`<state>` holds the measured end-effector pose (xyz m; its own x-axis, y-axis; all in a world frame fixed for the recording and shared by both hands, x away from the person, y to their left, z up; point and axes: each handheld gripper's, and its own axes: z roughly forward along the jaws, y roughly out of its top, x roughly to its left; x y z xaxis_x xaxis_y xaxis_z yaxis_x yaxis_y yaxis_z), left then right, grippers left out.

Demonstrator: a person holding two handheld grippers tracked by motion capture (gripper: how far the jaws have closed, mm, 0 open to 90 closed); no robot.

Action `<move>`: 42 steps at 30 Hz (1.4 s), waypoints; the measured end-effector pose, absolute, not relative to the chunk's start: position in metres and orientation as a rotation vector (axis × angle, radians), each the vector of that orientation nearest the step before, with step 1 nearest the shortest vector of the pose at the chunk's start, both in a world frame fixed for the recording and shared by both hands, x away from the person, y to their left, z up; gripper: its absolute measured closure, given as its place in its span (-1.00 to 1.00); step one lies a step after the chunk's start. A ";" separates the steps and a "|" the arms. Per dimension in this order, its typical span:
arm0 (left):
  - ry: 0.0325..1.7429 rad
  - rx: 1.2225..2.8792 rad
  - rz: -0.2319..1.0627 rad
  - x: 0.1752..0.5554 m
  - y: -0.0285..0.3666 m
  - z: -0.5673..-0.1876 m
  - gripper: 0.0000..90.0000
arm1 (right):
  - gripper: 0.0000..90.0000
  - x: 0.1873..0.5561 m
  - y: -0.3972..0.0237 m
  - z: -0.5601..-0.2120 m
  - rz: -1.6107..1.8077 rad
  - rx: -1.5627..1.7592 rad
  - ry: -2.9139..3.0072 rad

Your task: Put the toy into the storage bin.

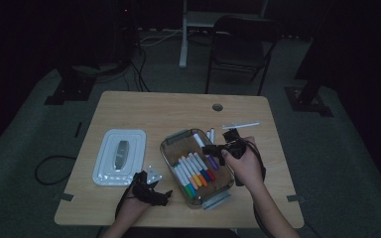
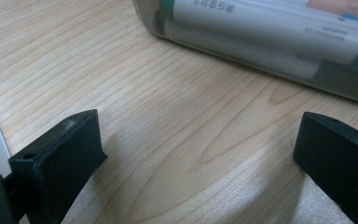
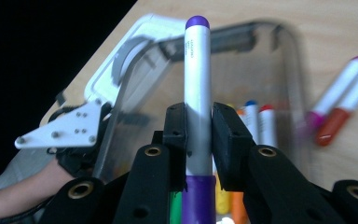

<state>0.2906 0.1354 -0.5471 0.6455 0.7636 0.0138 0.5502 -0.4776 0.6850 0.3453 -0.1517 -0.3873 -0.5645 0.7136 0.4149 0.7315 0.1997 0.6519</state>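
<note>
Black jaws of the right gripper (image 3: 198, 135) pinch the purple marker (image 3: 197, 93) at mid-barrel, over the clear container (image 1: 171, 151).
Marker's long axis runs straight out between the jaws; the container lies directly beneath. Left gripper (image 2: 191, 154) rests spread and empty beside it.

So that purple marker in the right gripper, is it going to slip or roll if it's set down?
The purple marker is a smooth round barrel, so it would probably roll on the bare table. It looks stiff and likely light. The right gripper pinches it mid-barrel between flat black fingers, so it may pivot or slide if bumped.
</note>
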 end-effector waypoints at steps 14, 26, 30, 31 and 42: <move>1.016 2.208 0.420 0.290 0.136 -0.547 -0.96 | 0.70 0.357 -0.090 -0.426 -1.073 -1.347 -2.458; 1.017 2.206 0.421 0.290 0.135 -0.547 -0.96 | 0.70 0.367 -0.058 -0.457 -0.789 -1.306 -2.560; 1.017 2.206 0.421 0.290 0.135 -0.547 -0.96 | 0.70 0.368 -0.054 -0.467 -0.716 -1.288 -2.569; 1.017 2.206 0.421 0.290 0.135 -0.547 -0.96 | 0.70 0.368 -0.053 -0.469 -0.696 -1.285 -2.570; 1.017 2.206 0.421 0.290 0.135 -0.547 -0.96 | 0.53 0.364 -0.067 -0.452 -0.826 -1.258 -2.563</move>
